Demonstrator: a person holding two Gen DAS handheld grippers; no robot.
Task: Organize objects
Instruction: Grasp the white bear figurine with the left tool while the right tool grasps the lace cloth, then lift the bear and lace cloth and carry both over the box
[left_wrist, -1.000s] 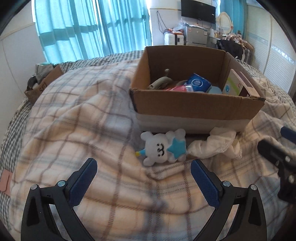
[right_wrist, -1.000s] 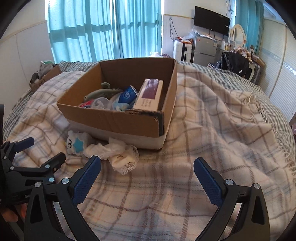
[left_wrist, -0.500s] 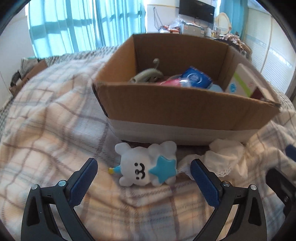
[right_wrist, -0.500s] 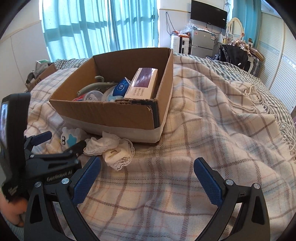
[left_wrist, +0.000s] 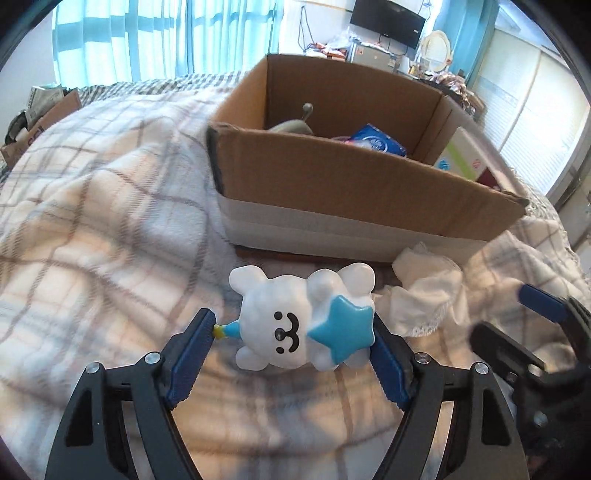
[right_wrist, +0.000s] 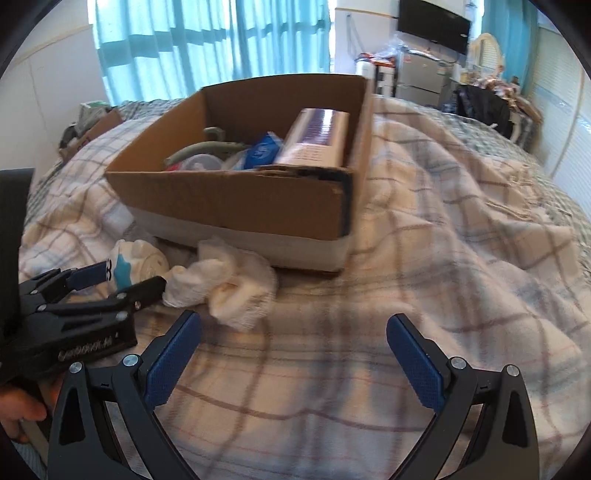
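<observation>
A white bear toy (left_wrist: 301, 317) with a blue star lies on the plaid blanket just in front of the cardboard box (left_wrist: 354, 199). My left gripper (left_wrist: 295, 347) has its blue pads on either side of the toy, touching or nearly touching it. The toy also shows in the right wrist view (right_wrist: 135, 264), between the left gripper's fingers (right_wrist: 88, 277). A crumpled white cloth (right_wrist: 225, 282) lies beside the toy, against the box (right_wrist: 236, 199). My right gripper (right_wrist: 293, 349) is open and empty above the blanket, right of the cloth.
The box holds a purple-and-white carton (right_wrist: 316, 136), a blue packet (right_wrist: 264, 149) and a grey hanger (right_wrist: 201, 151). The plaid blanket (right_wrist: 461, 258) covers the bed. A small box of clutter (left_wrist: 40, 110) sits at the far left. Furniture and a TV stand behind.
My left gripper moved forward to the bear toy and its jaws narrowed around it. The right gripper moved a little closer to the cloth and stayed open.
</observation>
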